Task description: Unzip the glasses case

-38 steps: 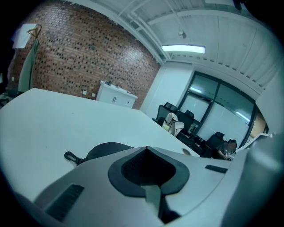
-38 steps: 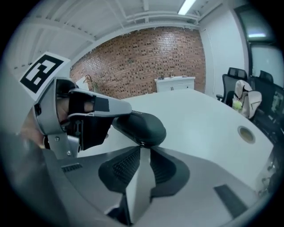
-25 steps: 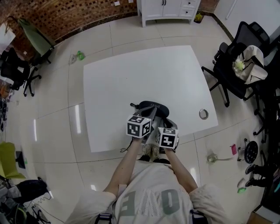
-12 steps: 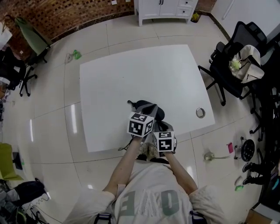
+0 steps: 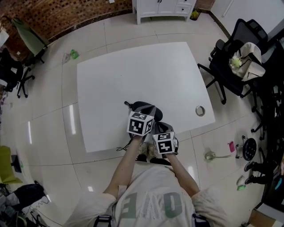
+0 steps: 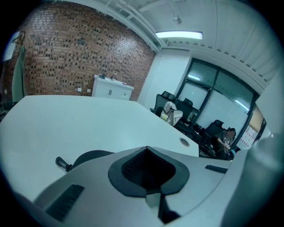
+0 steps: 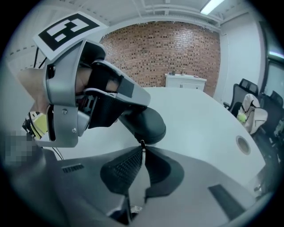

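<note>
A dark glasses case (image 5: 141,106) lies near the front edge of the white table (image 5: 133,66), its strap end (image 5: 126,103) pointing left. My left gripper (image 5: 143,116) reaches onto the case from the near side. In the right gripper view its black fingers (image 7: 111,99) clamp the case (image 7: 148,126). In the left gripper view the case (image 6: 91,156) shows past the closed jaws of the left gripper (image 6: 147,148). My right gripper (image 7: 143,148) sits just right of it, its pads pinched on the small zipper pull (image 7: 142,142) at the case's near end.
A small metal ring (image 5: 200,110) lies near the table's right edge. Black office chairs (image 5: 239,57) stand to the right, one holding a bag. A white cabinet (image 5: 162,6) stands beyond the table. The table's front edge runs just under both grippers.
My right gripper has drawn slightly back toward the table's front edge and rolled a little, still pinching the pull. The left gripper and the case have barely shifted.
</note>
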Demonstrator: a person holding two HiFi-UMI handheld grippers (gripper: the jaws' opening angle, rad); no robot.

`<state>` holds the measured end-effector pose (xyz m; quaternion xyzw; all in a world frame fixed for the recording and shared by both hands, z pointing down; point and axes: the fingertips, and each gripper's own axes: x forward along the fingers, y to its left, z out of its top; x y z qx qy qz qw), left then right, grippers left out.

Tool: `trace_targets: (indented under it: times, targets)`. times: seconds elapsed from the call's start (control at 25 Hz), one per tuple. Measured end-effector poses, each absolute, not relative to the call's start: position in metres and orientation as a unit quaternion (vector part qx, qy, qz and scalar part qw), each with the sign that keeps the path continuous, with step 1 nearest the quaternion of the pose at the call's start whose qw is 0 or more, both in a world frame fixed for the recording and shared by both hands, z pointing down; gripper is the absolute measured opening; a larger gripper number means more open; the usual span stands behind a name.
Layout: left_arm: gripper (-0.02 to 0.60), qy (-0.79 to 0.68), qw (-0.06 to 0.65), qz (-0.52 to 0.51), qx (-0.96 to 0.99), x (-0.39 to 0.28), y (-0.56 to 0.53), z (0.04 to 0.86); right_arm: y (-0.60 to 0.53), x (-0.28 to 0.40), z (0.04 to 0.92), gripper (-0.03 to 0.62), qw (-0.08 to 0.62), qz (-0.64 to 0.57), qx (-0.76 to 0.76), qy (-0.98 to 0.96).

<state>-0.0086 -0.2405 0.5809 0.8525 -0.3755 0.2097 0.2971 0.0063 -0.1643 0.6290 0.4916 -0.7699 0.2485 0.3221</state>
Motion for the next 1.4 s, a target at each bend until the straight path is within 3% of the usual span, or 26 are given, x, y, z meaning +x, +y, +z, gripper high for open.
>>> trace_targets:
  times: [0.32,0.56,1.16,1.4]
  targets:
    - [0.003,-0.381,0.294,0.197,0.854,-0.006,-0.237,0.581,-0.163,0.019,0.628,0.018,0.363,0.205,0.464,-0.782]
    - [0.003,-0.382,0.302,0.183,0.854,-0.007,-0.235,0.581,-0.156,0.015,0.63,0.0,0.3,0.254,0.401,-0.828]
    - [0.003,-0.375,0.309,0.183,0.855,-0.008,-0.231,0.581,-0.183,0.048,0.631,-0.002,0.348,0.217,0.46,-0.788]
    - [0.003,-0.389,0.333,0.165,0.842,-0.017,-0.23,0.578,-0.168,0.032,0.627,-0.002,0.376,0.179,0.425,-0.804]
